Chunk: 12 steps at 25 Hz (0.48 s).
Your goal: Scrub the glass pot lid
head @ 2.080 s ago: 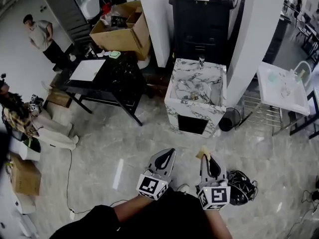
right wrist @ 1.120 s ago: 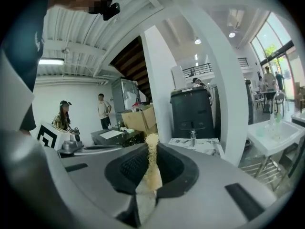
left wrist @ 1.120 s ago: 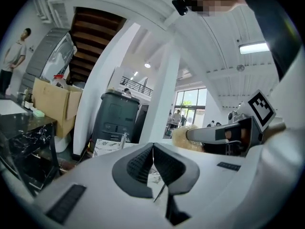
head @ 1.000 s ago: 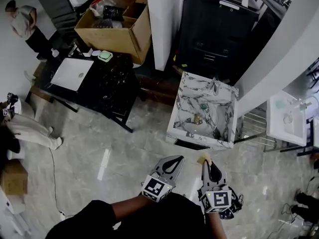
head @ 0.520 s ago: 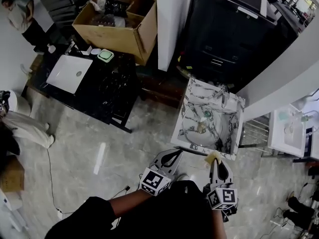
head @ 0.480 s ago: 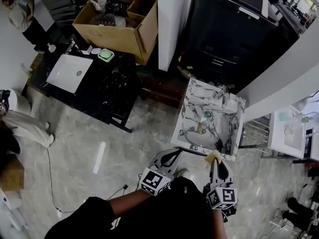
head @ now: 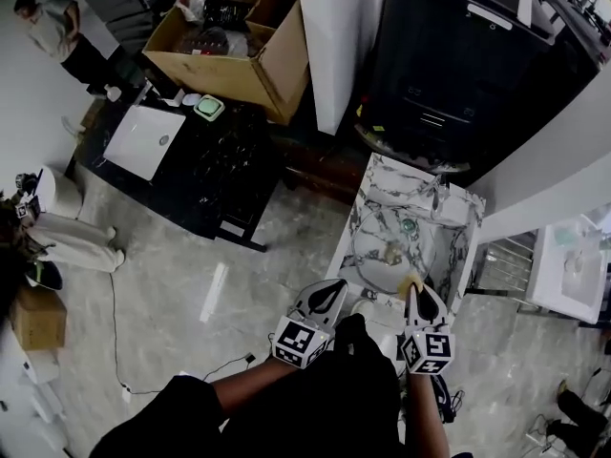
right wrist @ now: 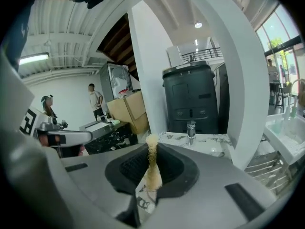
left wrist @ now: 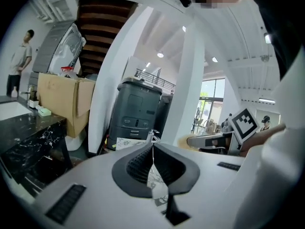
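closer now than half a second ago, the marble sink unit sits right under the front of both tongs. the right tongs have come up over its near rim, where earlier they hung short of it.

the right tongs are clamped on a scrap of yellow sponge, squeezed thin between the pads with its fuzzy top poking out past the tips. the left tongs are pressed together with nothing between them, just left of the right pair and near the sink's near-left corner.

flat in the basin lies a round clear disc with a brownish knob at its middle, which i take to be the glass pot lid. it is small in the head view and neither gripper view shows it. a chrome faucet stands at the far edge of the sink.

by my judgement the lid will be stiff, fairly heavy for its size, brittle if knocked against the marble, and slippery once wet. lying flat, it will likely skate around under the sponge. the knob looks like the one sure hold. the left tongs would have to open and close round it, or else press down near the rim to pin the lid. the soft sponge can then work the glass without scratching it.

off to the left, well apart, are a black worktop and a cardboard box.
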### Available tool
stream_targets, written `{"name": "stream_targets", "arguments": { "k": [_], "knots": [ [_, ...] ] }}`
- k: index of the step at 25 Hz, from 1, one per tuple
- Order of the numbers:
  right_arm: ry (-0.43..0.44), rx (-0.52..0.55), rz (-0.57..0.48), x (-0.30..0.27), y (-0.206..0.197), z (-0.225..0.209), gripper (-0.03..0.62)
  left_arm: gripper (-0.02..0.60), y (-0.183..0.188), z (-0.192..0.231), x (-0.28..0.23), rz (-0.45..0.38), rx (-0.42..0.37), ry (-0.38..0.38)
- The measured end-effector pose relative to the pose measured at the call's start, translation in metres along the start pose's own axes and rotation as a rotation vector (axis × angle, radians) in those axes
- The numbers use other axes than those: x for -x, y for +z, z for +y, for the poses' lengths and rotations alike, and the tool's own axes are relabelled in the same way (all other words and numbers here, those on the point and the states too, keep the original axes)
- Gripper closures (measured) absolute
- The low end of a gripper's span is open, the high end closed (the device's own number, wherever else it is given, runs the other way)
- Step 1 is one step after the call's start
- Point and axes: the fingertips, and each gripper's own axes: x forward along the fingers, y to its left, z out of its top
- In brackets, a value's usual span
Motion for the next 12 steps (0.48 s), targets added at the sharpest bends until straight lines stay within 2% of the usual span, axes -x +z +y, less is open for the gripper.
{"name": "stream_targets", "arguments": {
  "k": [8,12],
  "knots": [
    [0.069,-0.051,0.137,-0.063,-0.047,-0.054,0.536,0.565,0.005,0.004,-0.055,0.023,-0.058,0.086],
    [0.099,-0.072,0.213,-0.089,-0.070,-0.070,0.536,0.565,0.003,0.013,-0.072,0.025,-0.060,0.141]
  ]
}}
